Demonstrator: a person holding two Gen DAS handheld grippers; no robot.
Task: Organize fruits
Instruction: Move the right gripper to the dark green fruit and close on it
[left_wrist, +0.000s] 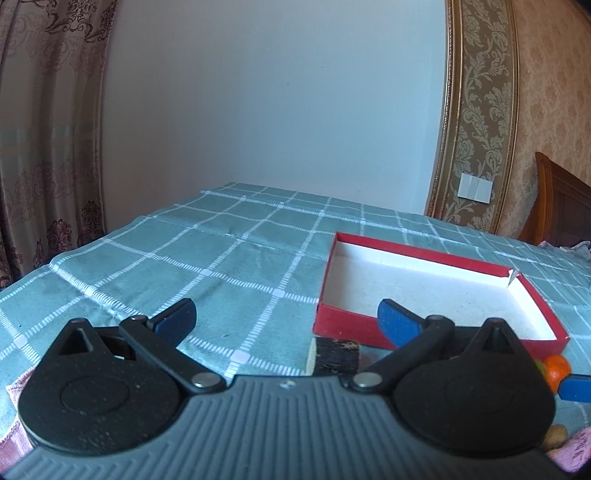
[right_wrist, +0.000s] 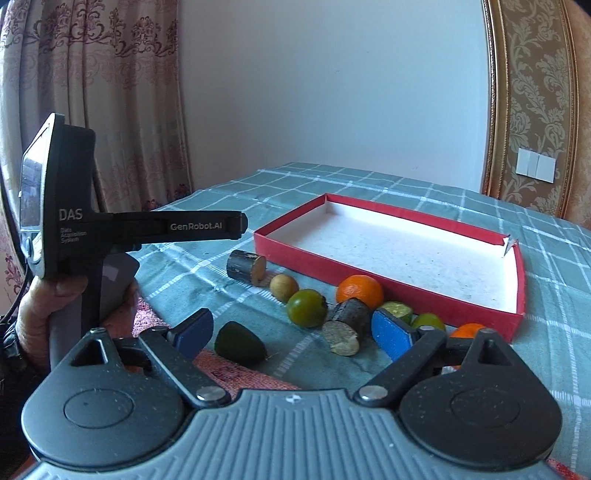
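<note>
Red cardboard makes the outer walls of the shallow box (right_wrist: 388, 275), white inside and with nothing in it, which lies on the counter (right_wrist: 554, 266) under a green cloth with white checks. The fruits are not in the box; they lie on the cloth just along its near wall.

In the right wrist view, from left to right, there is a short dark piece of cane (right_wrist: 246, 266) with a pale cut end, a small tan round fruit (right_wrist: 283, 287), a round green fruit (right_wrist: 306, 308), an orange (right_wrist: 359, 291) close to the box wall, and a second piece of cane (right_wrist: 347, 326) in front of it. A dark green wedge-shaped fruit (right_wrist: 240, 343) lies alone, nearer to the camera. More green and orange fruits are partly hidden behind a blue pad (I cannot count them).

The right tool (right_wrist: 295, 332) has its jaws apart and nothing between the pads; it hovers above the cloth, in front of the row of fruits. The left tool (left_wrist: 286, 321) also has its jaws wide apart and grips nothing; one piece of cane (left_wrist: 334, 356) lies on the cloth below the gap, not touched by the pads. In the right wrist view a hand (right_wrist: 44, 314) holds this left tool by its handle, at the left side of the counter.
</note>
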